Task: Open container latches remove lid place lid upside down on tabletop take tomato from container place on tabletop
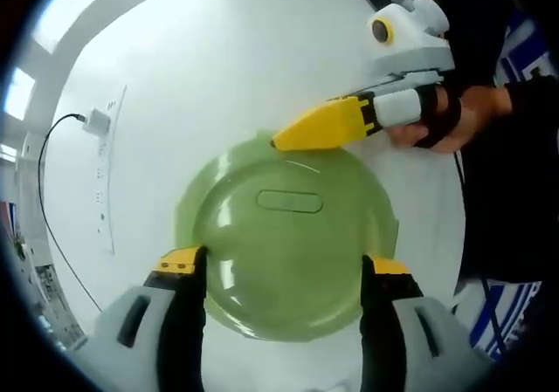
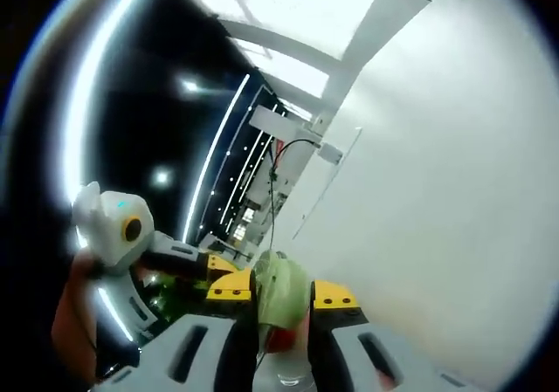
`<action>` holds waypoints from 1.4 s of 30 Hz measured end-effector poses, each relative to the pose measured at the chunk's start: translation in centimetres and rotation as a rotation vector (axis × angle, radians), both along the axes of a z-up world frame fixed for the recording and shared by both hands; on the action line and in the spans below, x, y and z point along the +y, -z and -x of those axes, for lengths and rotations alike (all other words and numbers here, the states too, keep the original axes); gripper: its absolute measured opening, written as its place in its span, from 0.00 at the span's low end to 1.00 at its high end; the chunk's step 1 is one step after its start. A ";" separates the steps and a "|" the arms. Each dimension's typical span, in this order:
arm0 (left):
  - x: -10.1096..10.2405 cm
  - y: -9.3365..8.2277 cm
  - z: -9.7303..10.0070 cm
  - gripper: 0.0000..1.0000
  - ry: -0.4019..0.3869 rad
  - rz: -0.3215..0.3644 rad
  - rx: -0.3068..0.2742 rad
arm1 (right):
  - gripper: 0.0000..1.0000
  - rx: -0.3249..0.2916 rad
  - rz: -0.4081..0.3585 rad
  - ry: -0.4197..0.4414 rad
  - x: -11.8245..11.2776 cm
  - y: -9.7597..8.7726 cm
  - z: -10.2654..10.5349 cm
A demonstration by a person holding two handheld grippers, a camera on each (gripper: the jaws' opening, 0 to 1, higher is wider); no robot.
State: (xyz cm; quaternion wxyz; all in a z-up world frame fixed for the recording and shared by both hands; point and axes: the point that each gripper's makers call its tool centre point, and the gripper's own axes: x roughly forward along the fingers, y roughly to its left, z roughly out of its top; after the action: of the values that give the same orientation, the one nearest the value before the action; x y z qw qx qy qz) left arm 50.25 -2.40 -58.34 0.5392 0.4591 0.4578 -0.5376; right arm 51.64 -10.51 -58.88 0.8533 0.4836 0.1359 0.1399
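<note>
Two jaws of the left gripper [image 1: 284,274] stand spread around the round, glossy green lid [image 1: 288,235]; the right gripper [image 2: 282,300] pinches its rim.

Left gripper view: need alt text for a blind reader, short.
A round, translucent green plastic lid lies on a white tabletop between the left gripper's spread yellow-tipped fingers. The right gripper's closed yellow fingers, held by a person's hand, touch the lid's far edge. A white power strip lies at left.
</note>
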 end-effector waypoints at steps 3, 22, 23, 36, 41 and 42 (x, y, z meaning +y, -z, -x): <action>0.0 0.0 0.0 0.69 0.000 -0.003 0.000 | 0.16 -0.004 0.011 0.002 0.0 0.0 0.0; -0.1 0.0 0.0 0.69 0.008 0.001 0.001 | 0.16 0.105 -0.192 0.040 -0.3 0.6 0.4; -0.1 0.0 0.0 0.69 0.009 0.000 0.000 | 0.16 0.107 -0.201 0.046 -0.3 0.6 0.5; -0.2 0.0 0.0 0.69 0.006 0.001 0.000 | 0.15 0.140 -0.331 0.160 -0.3 0.8 1.0; -0.1 0.0 0.0 0.69 0.002 0.000 0.000 | 0.14 0.124 -0.300 0.163 -0.3 0.6 1.0; -0.1 -0.1 0.0 0.69 0.002 0.000 0.000 | 0.14 0.122 -0.288 0.160 -0.3 0.6 1.0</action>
State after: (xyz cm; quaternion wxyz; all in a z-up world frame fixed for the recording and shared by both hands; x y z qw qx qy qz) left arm 50.24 -2.53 -58.28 0.5385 0.4596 0.4573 -0.5382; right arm 50.66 -10.81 -59.45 0.7739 0.6175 0.1269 0.0600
